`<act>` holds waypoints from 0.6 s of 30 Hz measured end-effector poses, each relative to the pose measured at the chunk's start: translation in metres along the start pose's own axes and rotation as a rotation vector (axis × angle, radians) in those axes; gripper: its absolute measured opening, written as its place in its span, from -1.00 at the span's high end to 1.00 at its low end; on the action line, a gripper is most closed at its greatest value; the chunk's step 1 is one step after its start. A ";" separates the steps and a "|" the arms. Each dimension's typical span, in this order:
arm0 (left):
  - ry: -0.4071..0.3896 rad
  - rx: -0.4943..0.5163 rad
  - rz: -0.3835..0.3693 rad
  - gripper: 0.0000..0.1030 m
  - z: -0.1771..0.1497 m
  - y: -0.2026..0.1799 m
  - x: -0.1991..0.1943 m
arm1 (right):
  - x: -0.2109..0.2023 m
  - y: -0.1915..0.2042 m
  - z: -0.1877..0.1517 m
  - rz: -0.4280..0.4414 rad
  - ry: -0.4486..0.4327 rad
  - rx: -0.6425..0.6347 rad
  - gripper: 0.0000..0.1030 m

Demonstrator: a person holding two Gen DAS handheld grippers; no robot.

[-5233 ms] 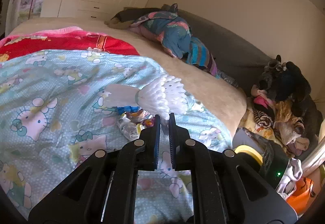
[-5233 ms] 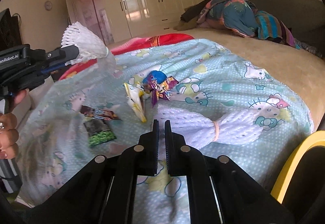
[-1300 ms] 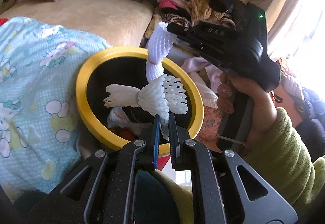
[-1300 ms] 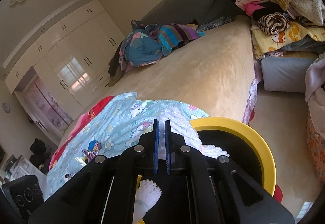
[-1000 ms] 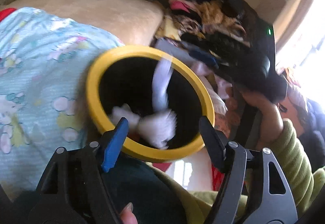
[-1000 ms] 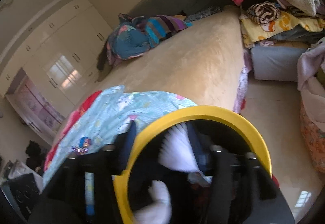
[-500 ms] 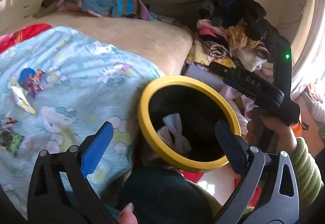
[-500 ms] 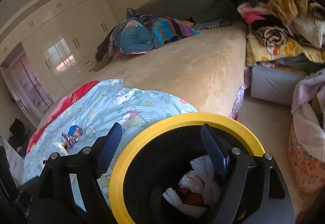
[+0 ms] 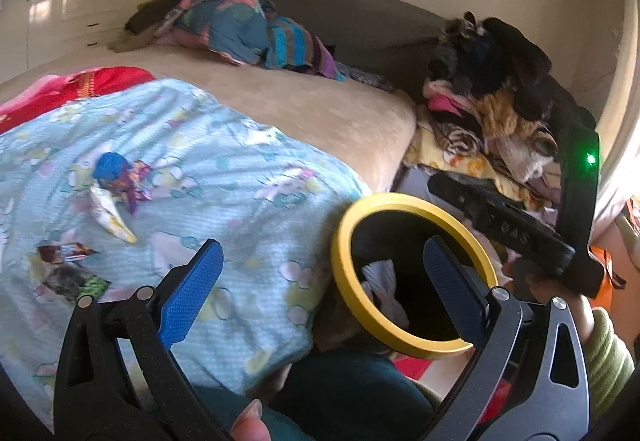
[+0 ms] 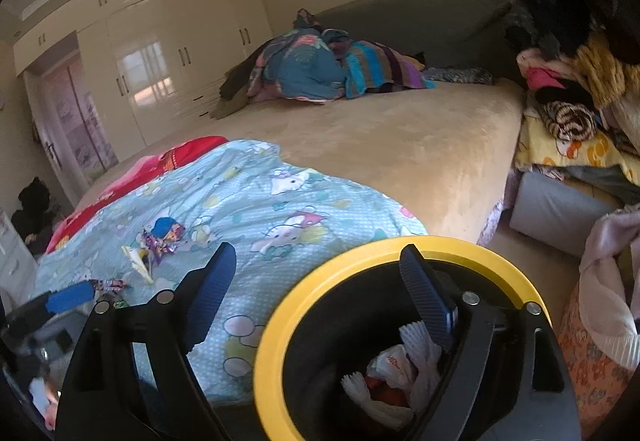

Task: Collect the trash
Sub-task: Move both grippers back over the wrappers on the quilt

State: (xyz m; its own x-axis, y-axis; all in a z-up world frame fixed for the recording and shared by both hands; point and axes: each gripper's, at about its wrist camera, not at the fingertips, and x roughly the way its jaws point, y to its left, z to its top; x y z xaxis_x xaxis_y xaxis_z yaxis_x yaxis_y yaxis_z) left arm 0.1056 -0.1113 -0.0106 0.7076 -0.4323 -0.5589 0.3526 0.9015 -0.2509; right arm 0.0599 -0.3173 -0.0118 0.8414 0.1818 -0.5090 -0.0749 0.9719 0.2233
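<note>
Both claws hang released and empty: left claw (image 9: 320, 273), right claw (image 10: 320, 277). Wrappers (image 9: 116, 189) lie ahead-left; approach low, pinch one wrapper, skip the quilt (image 9: 240, 169).

Both wrist views look across the bed's light-blue cartoon-print blanket (image 9: 224, 177) (image 10: 256, 209); the left sits farther back. Both share the round yellow-rimmed black bin (image 9: 340, 273) (image 10: 272, 341), lower right of each frame; the right looks closely down into it.

Glossy yellow-rimmed bin (image 10: 280, 321); soft cloth blanket (image 9: 224, 161); crinkly foil wrappers (image 9: 120, 181).
</note>
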 end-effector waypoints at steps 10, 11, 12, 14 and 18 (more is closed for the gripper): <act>-0.046 -0.063 0.068 -0.79 0.005 0.031 -0.017 | 0.001 0.029 -0.002 0.019 -0.007 -0.056 -0.74; -0.050 -0.070 0.074 -0.79 0.006 0.034 -0.018 | 0.001 0.032 -0.002 0.022 -0.007 -0.061 -0.74; -0.055 -0.076 0.081 -0.79 0.006 0.037 -0.020 | 0.001 0.035 -0.003 0.025 -0.008 -0.066 -0.75; -0.067 -0.086 0.092 -0.79 0.006 0.042 -0.024 | 0.000 0.041 -0.004 0.030 -0.010 -0.078 -0.76; -0.085 -0.102 0.116 -0.79 0.007 0.053 -0.030 | 0.002 0.053 -0.006 0.045 -0.008 -0.102 -0.78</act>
State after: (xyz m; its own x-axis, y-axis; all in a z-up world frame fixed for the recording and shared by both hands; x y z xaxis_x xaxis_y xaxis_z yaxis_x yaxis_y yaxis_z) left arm 0.1076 -0.0506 -0.0021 0.7907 -0.3211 -0.5212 0.2042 0.9410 -0.2699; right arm 0.0541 -0.2642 -0.0062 0.8402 0.2248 -0.4935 -0.1665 0.9730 0.1598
